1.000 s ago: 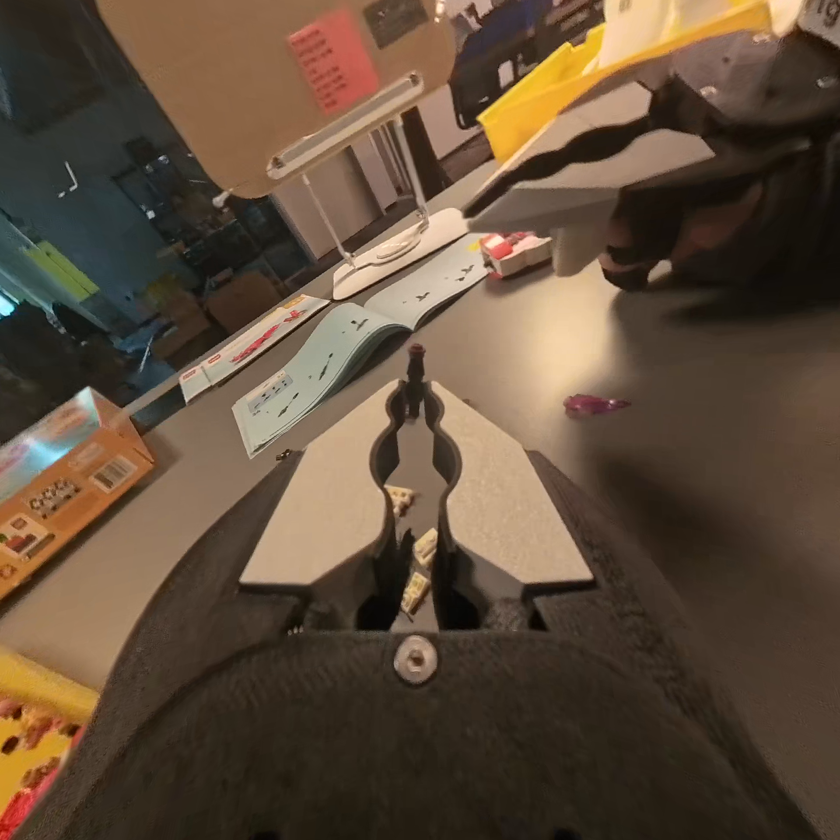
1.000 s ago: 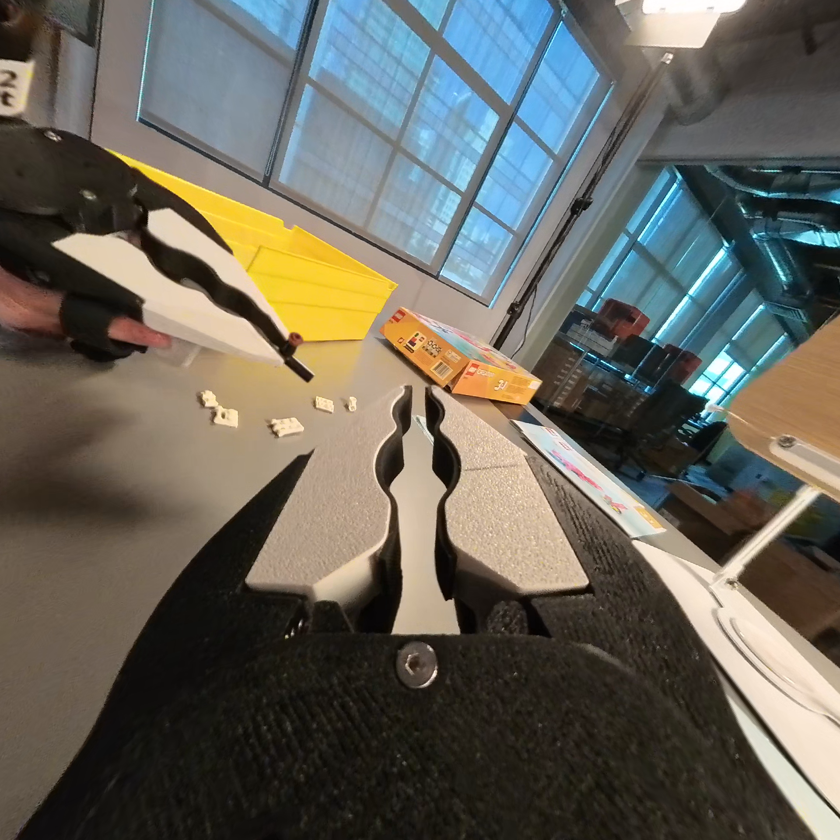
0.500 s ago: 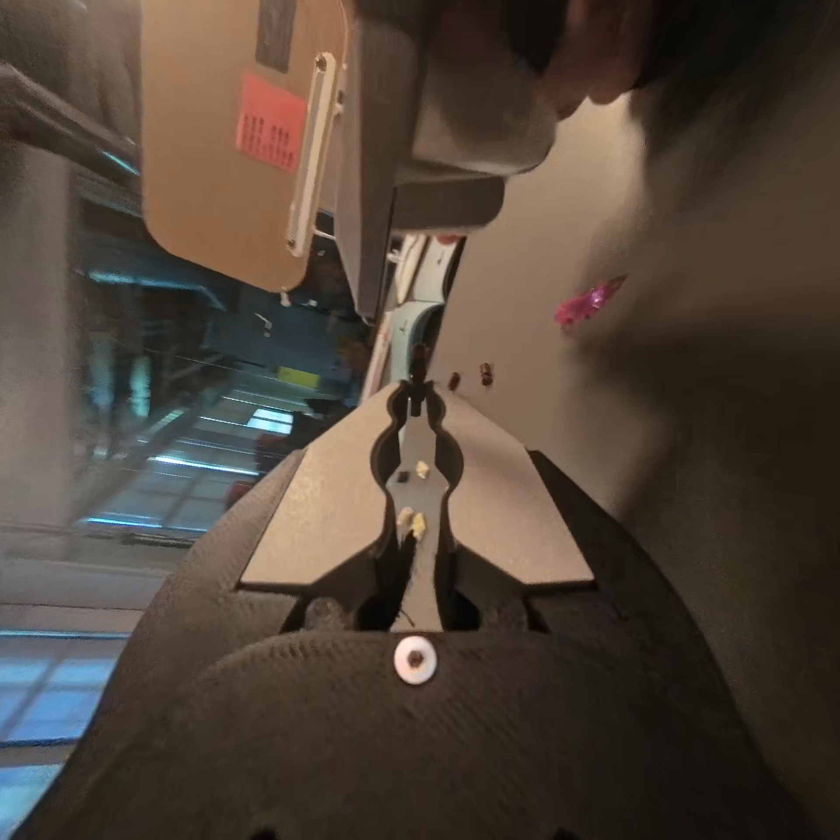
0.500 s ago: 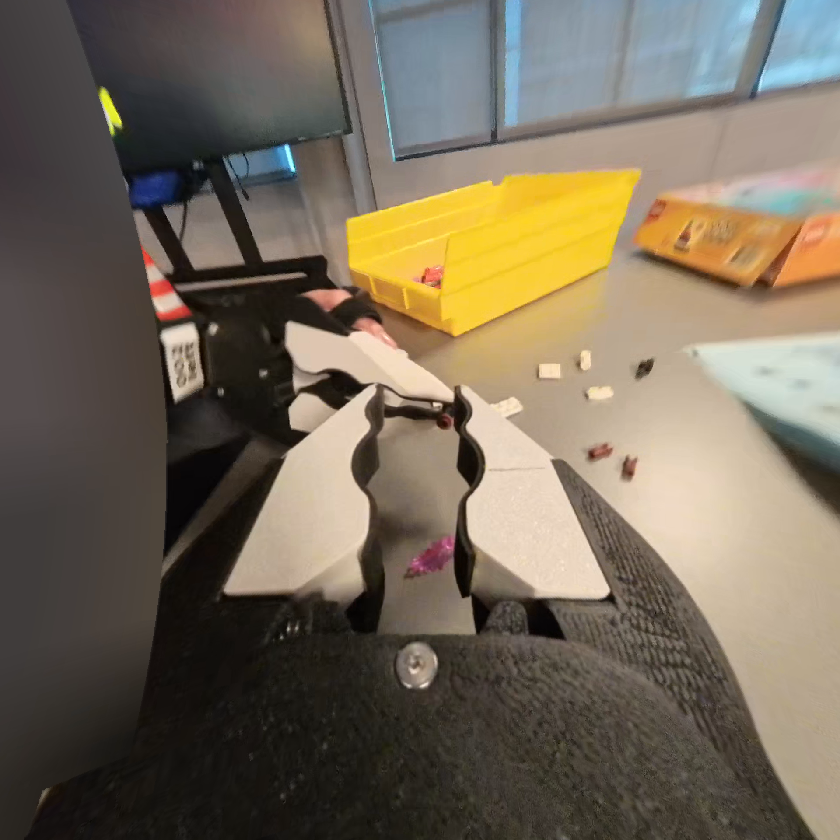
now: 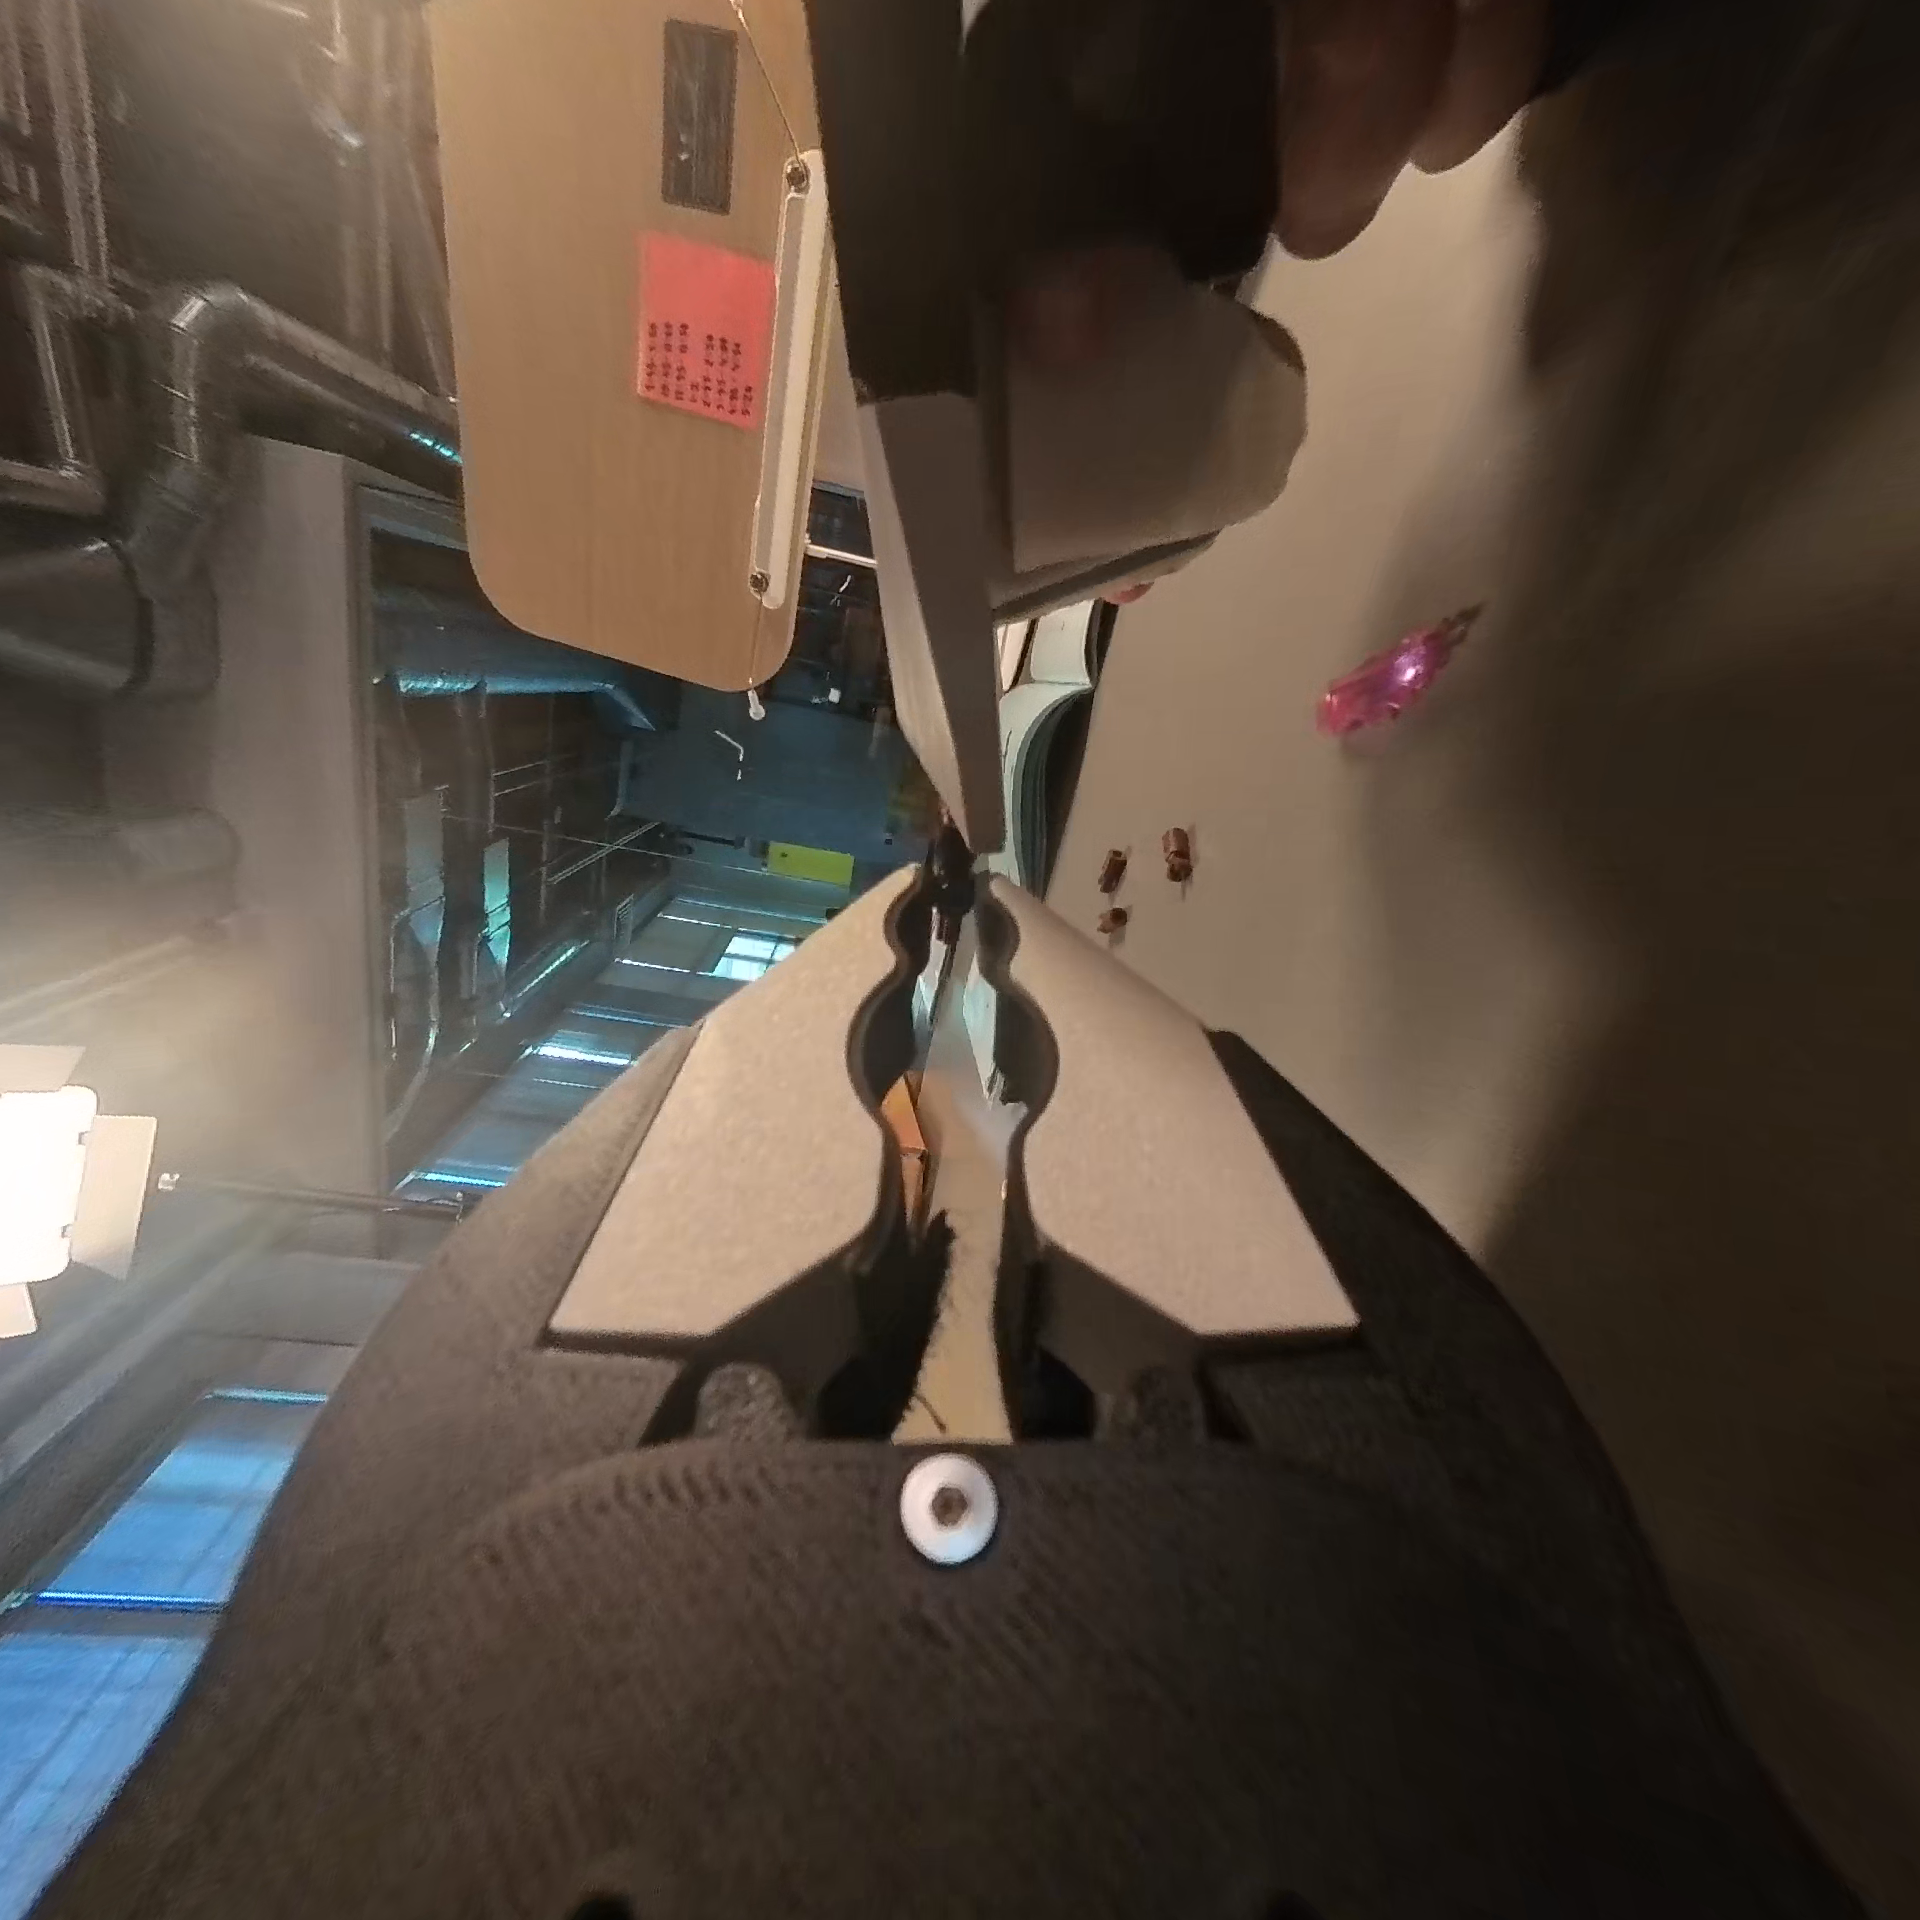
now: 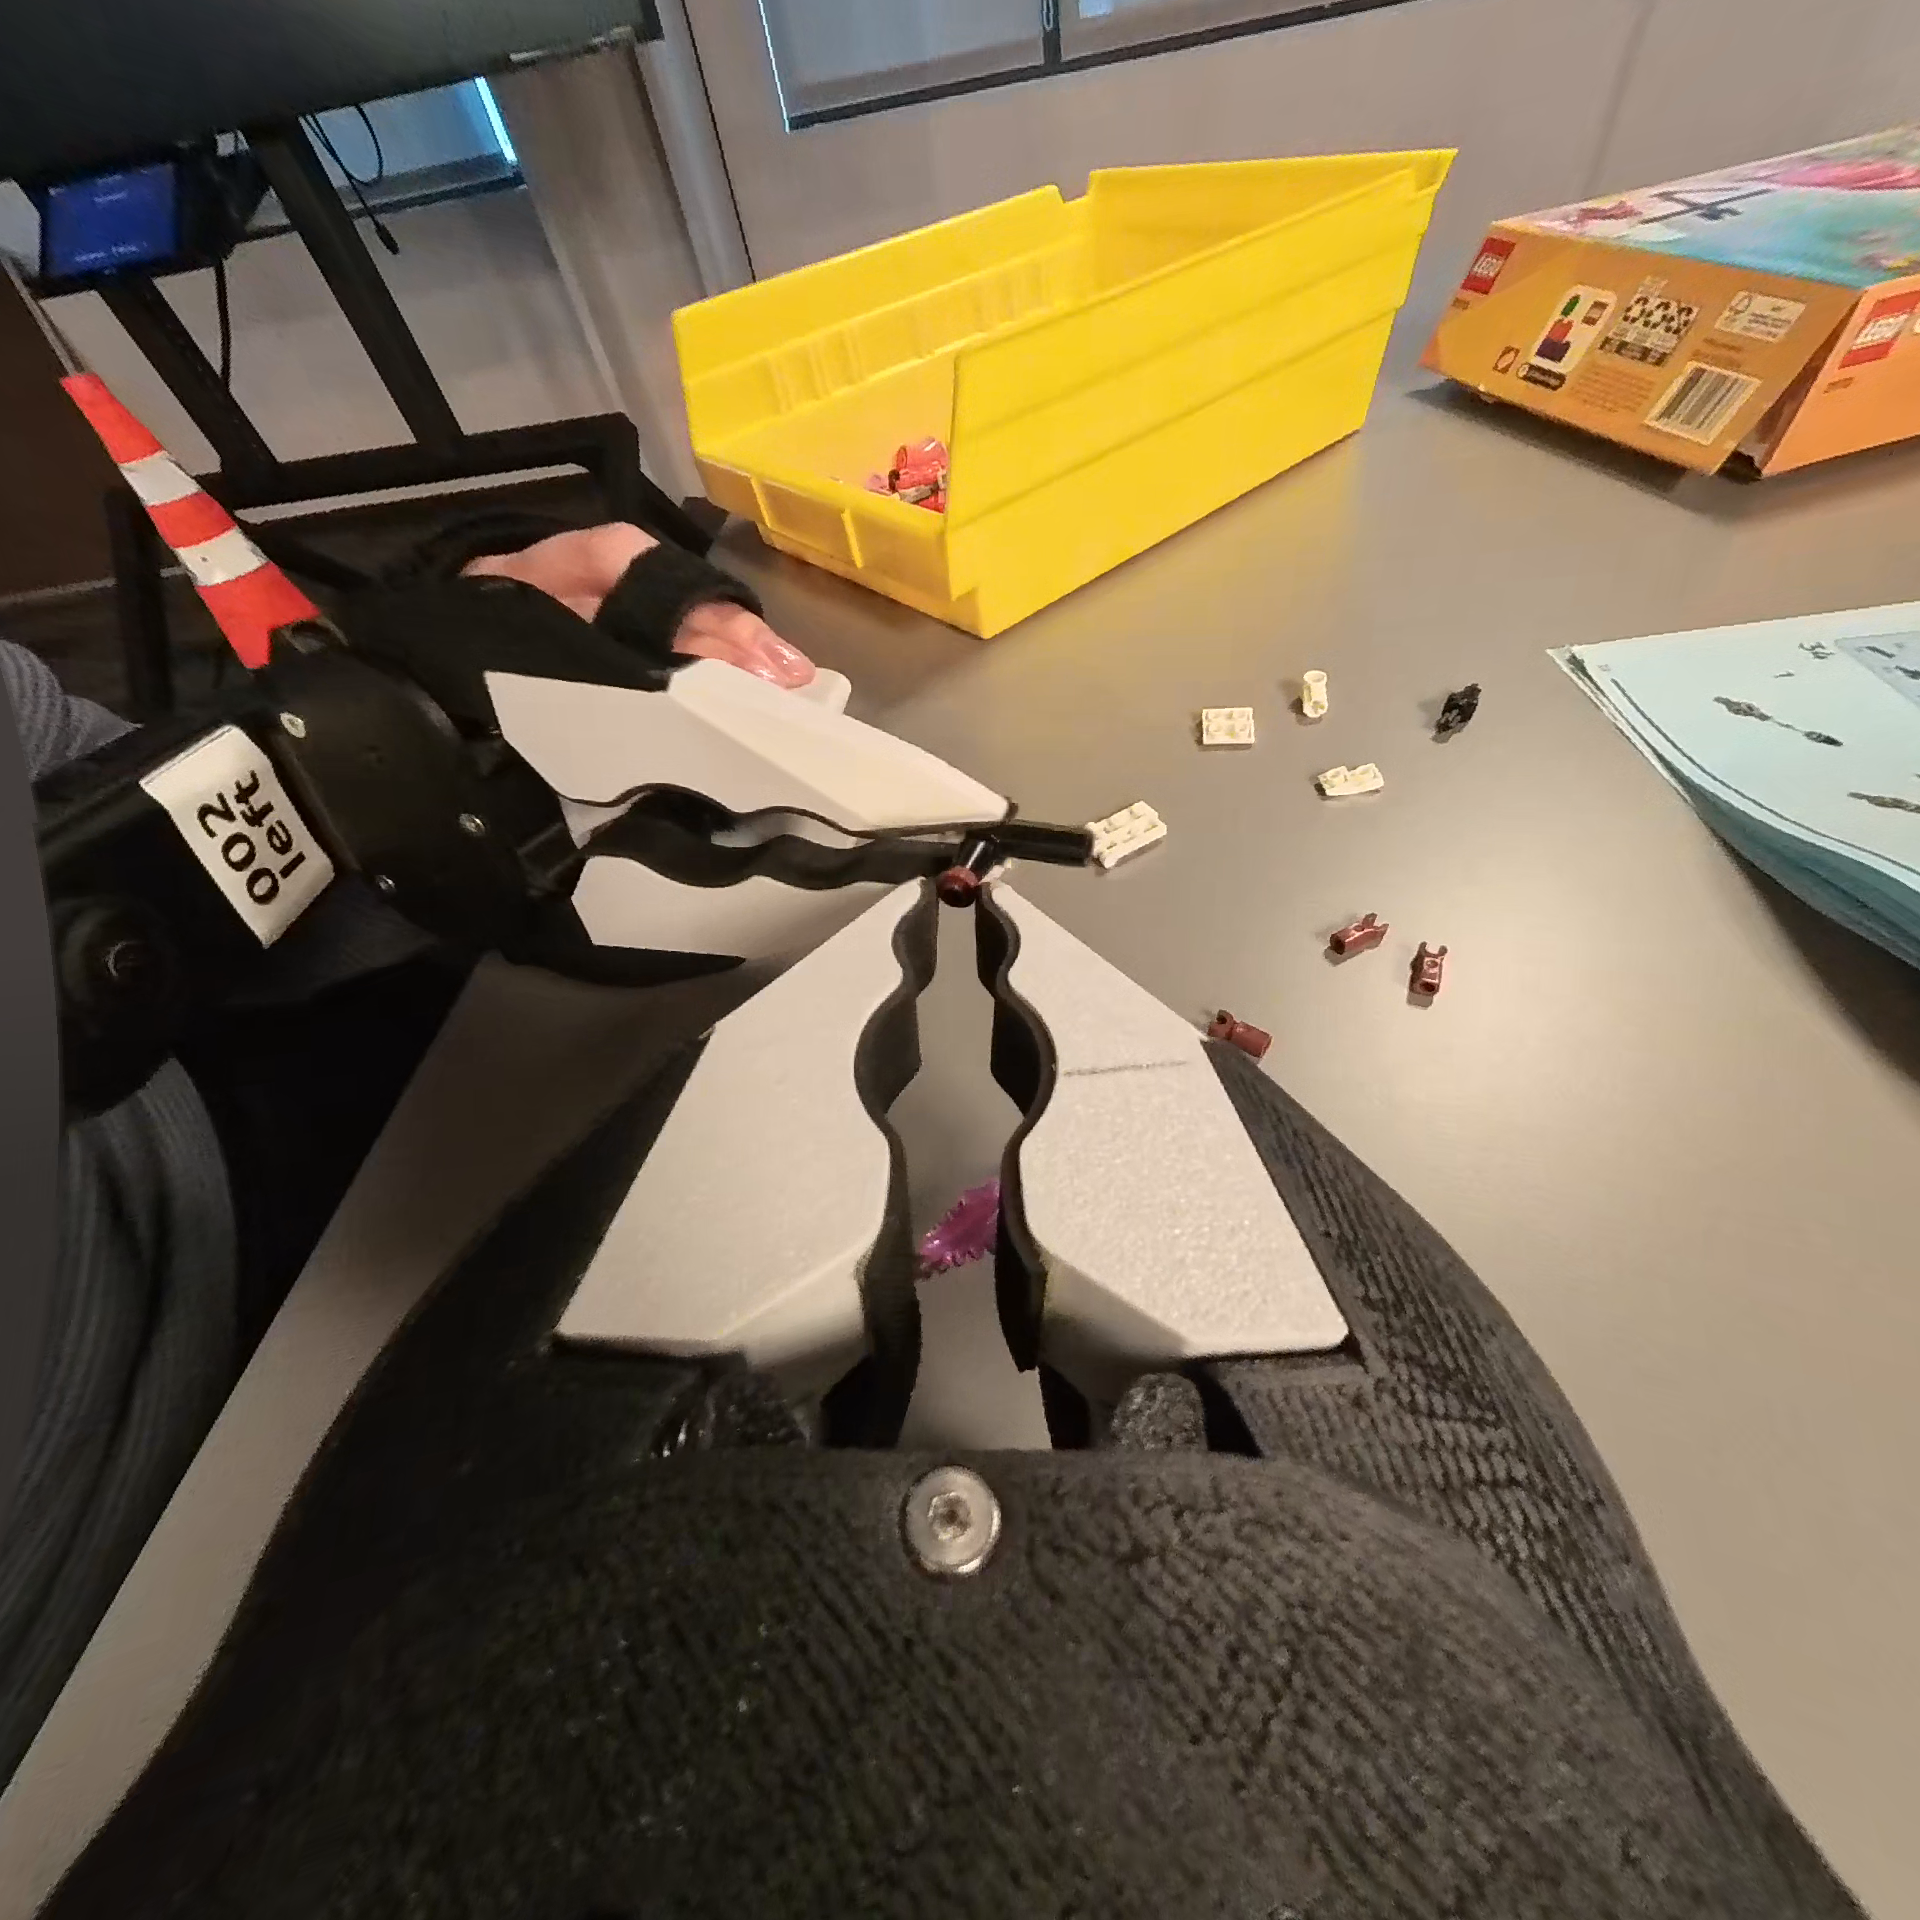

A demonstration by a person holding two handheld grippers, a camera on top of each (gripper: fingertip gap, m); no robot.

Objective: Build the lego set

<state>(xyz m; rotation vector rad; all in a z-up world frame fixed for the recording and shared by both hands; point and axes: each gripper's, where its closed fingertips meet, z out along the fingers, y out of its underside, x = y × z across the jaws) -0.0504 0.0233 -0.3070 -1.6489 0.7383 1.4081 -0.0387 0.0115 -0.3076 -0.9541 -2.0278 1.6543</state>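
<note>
Left wrist view: the picture is turned on its side, so the grey table (image 5: 1351,520) fills the right half. The left tongs (image 5: 948,883) are almost shut, and their tips pinch a small black stick (image 5: 945,868). The right tongs (image 5: 971,831) come down from 12 o'clock, and their tips meet the same little piece. A gloved hand (image 5: 1340,125) holds them at the top. At 2 o'clock on the table lies a shiny pink piece (image 5: 1397,675). Near the tips, at 1 o'clock, lie three small dark red pieces (image 5: 1143,878). At 11 o'clock hangs a tan board (image 5: 603,416) with a pink sticker (image 5: 704,327) on it.

Right wrist view: the right tongs (image 6: 961,896) are almost shut too. Their tips pinch a small dark red cap (image 6: 956,885) on a short black peg that sticks out from the black stick (image 6: 1023,833). The left tongs (image 6: 997,821) come in from 9 o'clock and grip that stick near its end. A hand in a black glove (image 6: 623,613) holds them. So both tongs hold one small piece, above the table (image 6: 1558,1143). Just past the stick lies a cream flat brick (image 6: 1125,833). More cream bricks (image 6: 1288,727) lie at 1 o'clock, with a tiny black piece (image 6: 1458,709) beside them. Dark red clips (image 6: 1392,951) lie at 3 o'clock. A purple spiky piece (image 6: 961,1231) shows on the table between the fingers. A yellow bin (image 6: 1091,374) with small pieces inside sits at 12 o'clock. An orange box (image 6: 1683,332) is at 2 o'clock, and a pale blue booklet (image 6: 1766,758) is at 3 o'clock.
</note>
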